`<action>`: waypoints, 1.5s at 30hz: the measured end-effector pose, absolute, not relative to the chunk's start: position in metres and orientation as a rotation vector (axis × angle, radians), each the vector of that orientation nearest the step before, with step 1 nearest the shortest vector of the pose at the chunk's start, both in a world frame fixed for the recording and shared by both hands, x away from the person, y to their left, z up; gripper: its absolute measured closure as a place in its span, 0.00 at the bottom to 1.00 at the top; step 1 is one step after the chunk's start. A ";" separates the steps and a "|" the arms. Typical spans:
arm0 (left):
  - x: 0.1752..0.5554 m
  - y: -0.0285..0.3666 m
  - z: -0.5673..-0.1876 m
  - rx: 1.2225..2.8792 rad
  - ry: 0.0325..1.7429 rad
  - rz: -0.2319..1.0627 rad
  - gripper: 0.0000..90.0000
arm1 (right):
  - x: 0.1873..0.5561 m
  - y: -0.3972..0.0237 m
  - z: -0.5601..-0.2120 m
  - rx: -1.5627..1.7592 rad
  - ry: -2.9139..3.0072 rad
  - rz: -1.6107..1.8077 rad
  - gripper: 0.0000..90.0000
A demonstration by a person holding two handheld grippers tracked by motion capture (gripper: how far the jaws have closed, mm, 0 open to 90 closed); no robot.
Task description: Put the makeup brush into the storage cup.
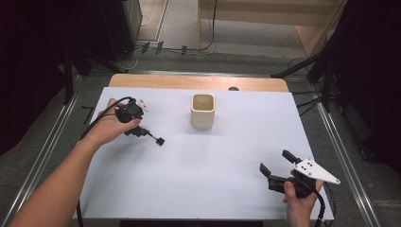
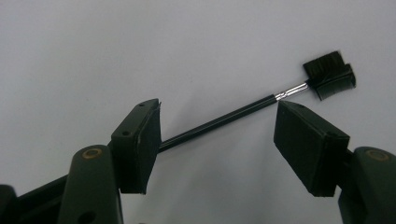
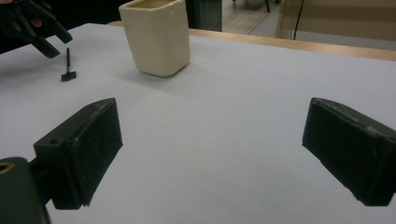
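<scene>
left claw jaws apart, right claw wide open.

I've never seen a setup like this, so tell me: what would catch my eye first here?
Probably the cream square cup, standing alone toward the far middle of the white table. Next, the small black brush lying at the left, with the left gripper open around its thin handle. Near the front right corner, a hand holds the right gripper, open over bare table.
</scene>
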State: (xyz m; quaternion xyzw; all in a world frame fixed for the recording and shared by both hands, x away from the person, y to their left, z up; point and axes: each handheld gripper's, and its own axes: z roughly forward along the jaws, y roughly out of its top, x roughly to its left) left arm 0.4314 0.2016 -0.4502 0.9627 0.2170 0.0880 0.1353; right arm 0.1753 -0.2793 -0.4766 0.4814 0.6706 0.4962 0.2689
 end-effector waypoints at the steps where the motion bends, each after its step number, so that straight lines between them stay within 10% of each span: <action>1: 0.432 0.200 -0.451 2.797 0.620 0.249 0.37 | 0.175 -0.279 -0.477 1.298 1.809 1.337 0.06; 28: 0.452 0.196 -0.468 2.964 0.497 0.151 0.44 | 0.178 -0.280 -0.481 1.318 1.840 1.343 0.06; 33: 0.454 0.188 -0.464 3.026 0.499 0.068 0.63 | 0.179 -0.280 -0.482 1.319 1.848 1.343 0.06; 36: 0.452 0.184 -0.464 3.058 0.463 0.062 0.96 | 0.179 -0.279 -0.483 1.321 1.853 1.344 0.07; 45: 0.452 0.190 -0.463 3.001 0.523 0.050 0.97 | 0.179 -0.282 -0.483 1.330 1.855 1.340 0.07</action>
